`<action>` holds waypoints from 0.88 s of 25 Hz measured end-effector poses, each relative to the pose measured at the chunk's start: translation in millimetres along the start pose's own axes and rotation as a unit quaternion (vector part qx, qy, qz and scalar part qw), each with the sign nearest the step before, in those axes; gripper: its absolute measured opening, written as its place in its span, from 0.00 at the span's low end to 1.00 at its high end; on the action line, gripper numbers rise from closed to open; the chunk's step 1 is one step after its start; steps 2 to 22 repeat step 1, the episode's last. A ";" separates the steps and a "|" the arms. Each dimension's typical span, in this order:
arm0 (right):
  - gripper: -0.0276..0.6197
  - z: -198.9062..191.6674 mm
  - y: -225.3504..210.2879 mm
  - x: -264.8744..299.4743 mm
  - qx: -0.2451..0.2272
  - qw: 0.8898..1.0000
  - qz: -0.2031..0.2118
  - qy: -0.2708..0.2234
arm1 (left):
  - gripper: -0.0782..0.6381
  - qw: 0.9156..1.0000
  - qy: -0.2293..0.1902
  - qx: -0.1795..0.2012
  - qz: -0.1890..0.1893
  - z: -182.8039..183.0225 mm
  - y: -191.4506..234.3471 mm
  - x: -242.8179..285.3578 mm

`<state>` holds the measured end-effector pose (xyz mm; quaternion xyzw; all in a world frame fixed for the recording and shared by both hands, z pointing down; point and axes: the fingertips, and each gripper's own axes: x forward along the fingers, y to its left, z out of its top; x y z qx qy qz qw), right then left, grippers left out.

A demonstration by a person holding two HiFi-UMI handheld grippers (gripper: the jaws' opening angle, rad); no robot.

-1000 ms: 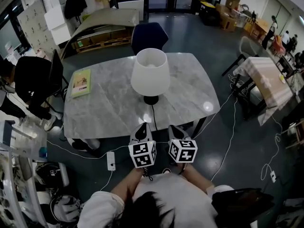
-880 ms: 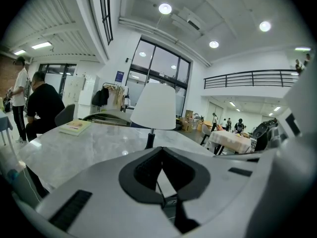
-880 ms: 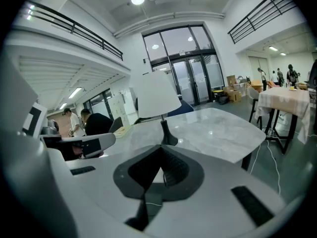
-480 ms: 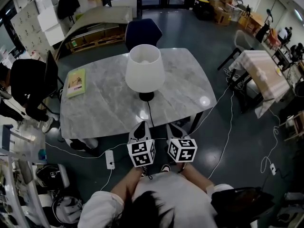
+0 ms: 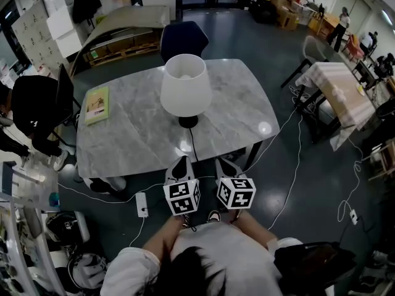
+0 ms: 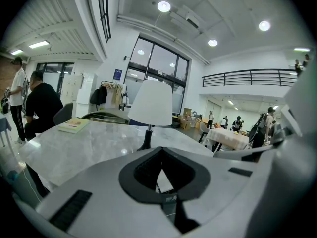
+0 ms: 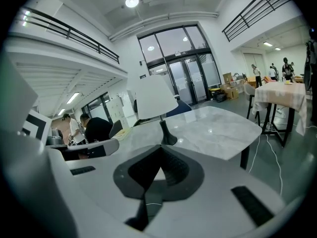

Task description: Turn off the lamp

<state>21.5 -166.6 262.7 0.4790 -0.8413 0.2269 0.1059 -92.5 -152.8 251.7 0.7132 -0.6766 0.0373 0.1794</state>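
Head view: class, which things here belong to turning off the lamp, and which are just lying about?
Belong to the job:
lamp
lamp cord
left gripper
right gripper

Just lying about:
green book
blue chair
cloth-covered table

Bright ceiling spots (image 6: 164, 6), sharp, fisheye-warped dark edges

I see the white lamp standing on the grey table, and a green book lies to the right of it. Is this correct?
Not quite. The green book lies to the left of the white lamp, on the grey table, as the head view shows. The rest is right.
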 end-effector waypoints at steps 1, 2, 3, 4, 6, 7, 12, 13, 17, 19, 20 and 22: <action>0.04 -0.2 -0.4 -0.1 0.001 1.000 0.000 0.000 | 0.12 1.000 0.001 0.000 0.000 -1.0 -0.2 -0.2; 0.04 -0.2 -0.4 -0.1 0.001 1.000 0.000 0.000 | 0.12 1.000 0.001 0.000 0.000 -1.0 -0.2 -0.2; 0.04 -0.2 -0.4 -0.1 0.001 1.000 0.000 0.000 | 0.12 1.000 0.001 0.000 0.000 -1.0 -0.2 -0.2; 0.04 -0.2 -0.4 -0.1 0.001 1.000 0.000 0.000 | 0.12 1.000 0.001 0.000 0.000 -1.0 -0.2 -0.2; 0.04 -0.2 -0.4 -0.1 0.001 1.000 0.000 0.000 | 0.12 1.000 0.001 0.000 0.000 -1.0 -0.2 -0.2; 0.04 -0.2 -0.4 -0.1 0.001 1.000 0.000 0.000 | 0.12 1.000 0.001 0.000 0.000 -1.0 -0.2 -0.2; 0.04 -0.2 -0.4 -0.1 0.001 1.000 0.000 0.000 | 0.12 1.000 0.001 0.000 0.000 -1.0 -0.2 -0.2; 0.04 -0.2 -0.4 -0.1 0.001 1.000 0.000 0.000 | 0.12 1.000 0.001 0.000 0.000 -1.0 -0.2 -0.2; 0.04 -0.2 -0.4 -0.1 0.001 1.000 0.000 0.000 | 0.12 1.000 0.001 0.000 0.000 -1.0 -0.2 -0.2; 0.04 -0.2 -0.4 -0.1 0.001 1.000 0.000 0.000 | 0.12 1.000 0.001 0.000 0.000 -1.0 -0.2 -0.2; 0.04 -0.2 -0.4 -0.1 0.001 1.000 0.000 0.000 | 0.12 1.000 0.001 0.000 0.000 -1.0 -0.2 -0.2; 0.04 -0.2 -0.4 -0.1 0.001 1.000 0.000 0.000 | 0.12 1.000 0.001 0.000 0.000 -1.0 -0.2 -0.2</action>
